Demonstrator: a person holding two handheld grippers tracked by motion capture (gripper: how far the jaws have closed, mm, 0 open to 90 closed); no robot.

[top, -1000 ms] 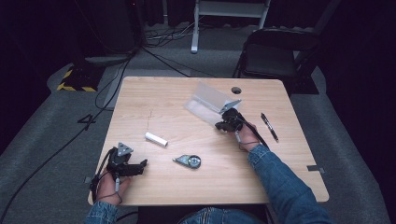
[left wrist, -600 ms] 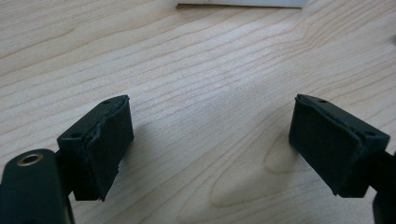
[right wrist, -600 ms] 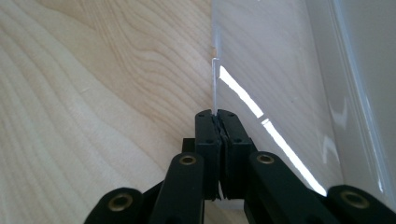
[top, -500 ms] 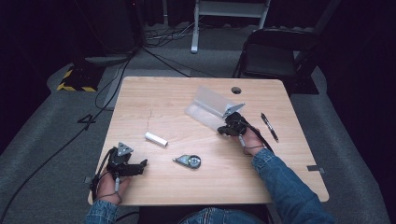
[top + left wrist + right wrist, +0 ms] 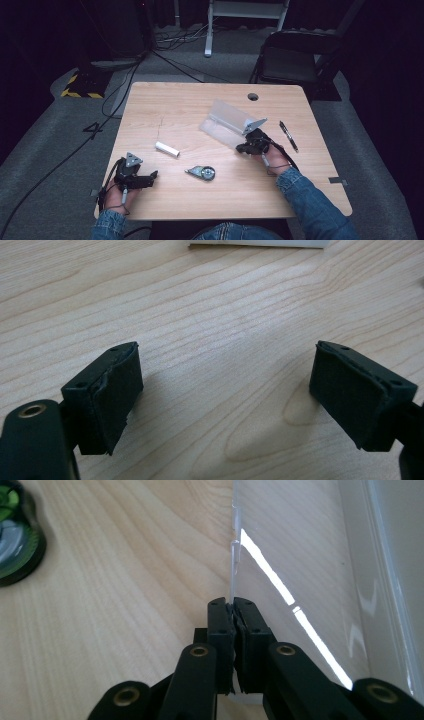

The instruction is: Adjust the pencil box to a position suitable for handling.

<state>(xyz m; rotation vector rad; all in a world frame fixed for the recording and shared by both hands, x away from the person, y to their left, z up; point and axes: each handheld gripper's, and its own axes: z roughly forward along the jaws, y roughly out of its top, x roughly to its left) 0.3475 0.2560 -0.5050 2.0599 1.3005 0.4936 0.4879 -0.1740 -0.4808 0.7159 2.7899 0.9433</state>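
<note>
Right tool [image 5: 233, 611] clamped on clear plastic sheet [image 5: 226, 125]'s edge, center-right of frame; left tool [image 5: 225, 390] apart, idle. Could slip free if tugged sideways.

I read one sign: a dark "4" marked on the grey floor [image 5: 60, 150] left of the worktop [image 5: 200, 100].

On the wooden table [image 5: 175, 107] lie a small white tube [image 5: 167, 149], a round tape roll [image 5: 202, 172] and a black pen [image 5: 288, 136], with a dark chair [image 5: 290, 62] behind
</note>
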